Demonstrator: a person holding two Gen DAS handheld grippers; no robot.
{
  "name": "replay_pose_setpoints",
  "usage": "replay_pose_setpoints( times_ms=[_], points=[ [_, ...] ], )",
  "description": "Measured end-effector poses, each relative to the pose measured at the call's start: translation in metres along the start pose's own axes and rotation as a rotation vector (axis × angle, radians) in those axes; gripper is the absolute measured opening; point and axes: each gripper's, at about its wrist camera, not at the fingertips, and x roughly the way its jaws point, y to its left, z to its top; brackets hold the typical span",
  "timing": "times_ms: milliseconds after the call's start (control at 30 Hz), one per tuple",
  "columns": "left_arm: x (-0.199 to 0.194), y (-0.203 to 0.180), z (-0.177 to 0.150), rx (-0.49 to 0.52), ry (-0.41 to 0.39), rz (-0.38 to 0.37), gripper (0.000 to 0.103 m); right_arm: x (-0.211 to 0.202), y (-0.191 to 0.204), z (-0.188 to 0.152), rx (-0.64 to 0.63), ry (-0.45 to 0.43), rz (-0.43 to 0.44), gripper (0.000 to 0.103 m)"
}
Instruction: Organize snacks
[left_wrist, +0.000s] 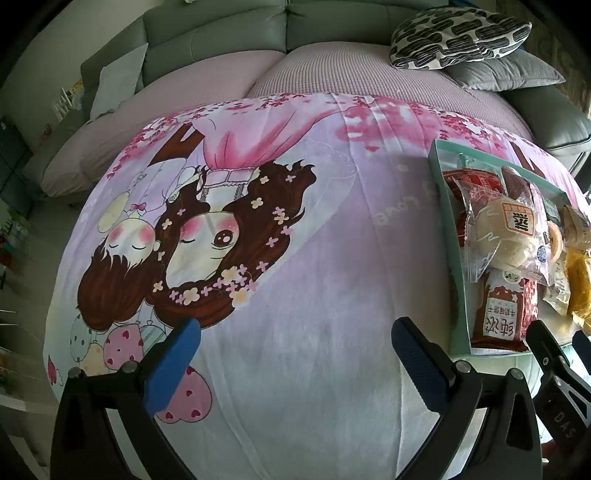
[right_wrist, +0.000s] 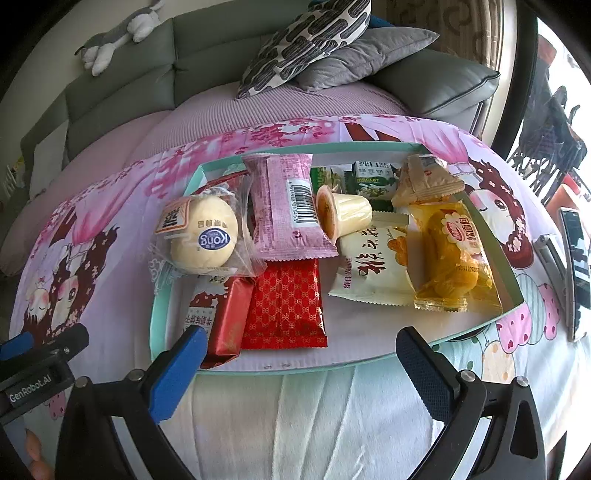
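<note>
Snacks (right_wrist: 284, 236) in tray (right_wrist: 162, 302) just ahead of released right claw (right_wrist: 295, 365); left claw (left_wrist: 295, 354) likewise released.

Shallow tray (right_wrist: 173, 295) on the printed cloth (right_wrist: 332, 413), directly ahead of the right gripper (right_wrist: 301, 365) and to the right of the left gripper (left_wrist: 295, 354). In the tray, left to right: wrapped bun (right_wrist: 203, 236), barcoded packet (right_wrist: 286, 206), jelly cup (right_wrist: 341, 214), bread packet (right_wrist: 450, 258). Two foil packets (right_wrist: 284, 302) lie nearest the right gripper. Sofa cushions (right_wrist: 325, 48) lie behind the tray.
</note>
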Motion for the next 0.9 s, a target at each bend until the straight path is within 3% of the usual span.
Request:
replay_pose_setpoints(
  times_ms=[700, 900],
  points=[
    [-0.0006, -0.0016, -0.0009, 0.009, -0.014, 0.009, 0.103, 0.0019, 0.0003, -0.001, 0.011, 0.013, -0.006, 0.103],
    [-0.0065, -0.0028, -0.0016, 0.008, -0.046, -0.018, 0.103, 0.0022, 0.0003, -0.0012, 0.012, 0.015, -0.007, 0.103]
  ],
)
